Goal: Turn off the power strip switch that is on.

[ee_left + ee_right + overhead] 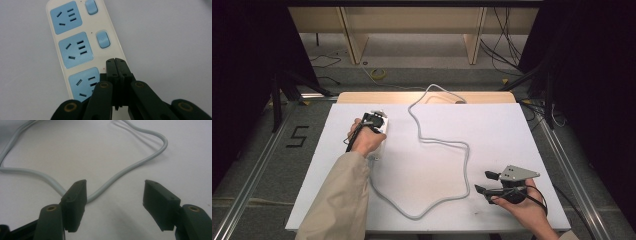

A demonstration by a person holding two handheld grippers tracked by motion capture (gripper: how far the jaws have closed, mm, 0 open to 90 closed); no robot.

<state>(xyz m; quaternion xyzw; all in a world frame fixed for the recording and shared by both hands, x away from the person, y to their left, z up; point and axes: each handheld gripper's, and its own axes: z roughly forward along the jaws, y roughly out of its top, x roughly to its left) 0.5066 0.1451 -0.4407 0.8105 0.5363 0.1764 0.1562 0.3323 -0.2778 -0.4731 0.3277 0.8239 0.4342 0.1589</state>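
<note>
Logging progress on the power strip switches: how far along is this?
Done: I cannot tell which switches have been pressed. In hand: the shut left gripper sits at the third socket's switch spot on the power strip. Left: the open right gripper waits by the grey cable, holding nothing.

A single marking is legible: the black numeral "5" on the grey floor, at the left of the high view, beside the table.

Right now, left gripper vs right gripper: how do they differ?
The left gripper has its jaws shut, tips over the power strip; the right gripper stands open with nothing between its jaws. Left sits at the table's far left, right near its front right edge. Both have black jaws.
</note>
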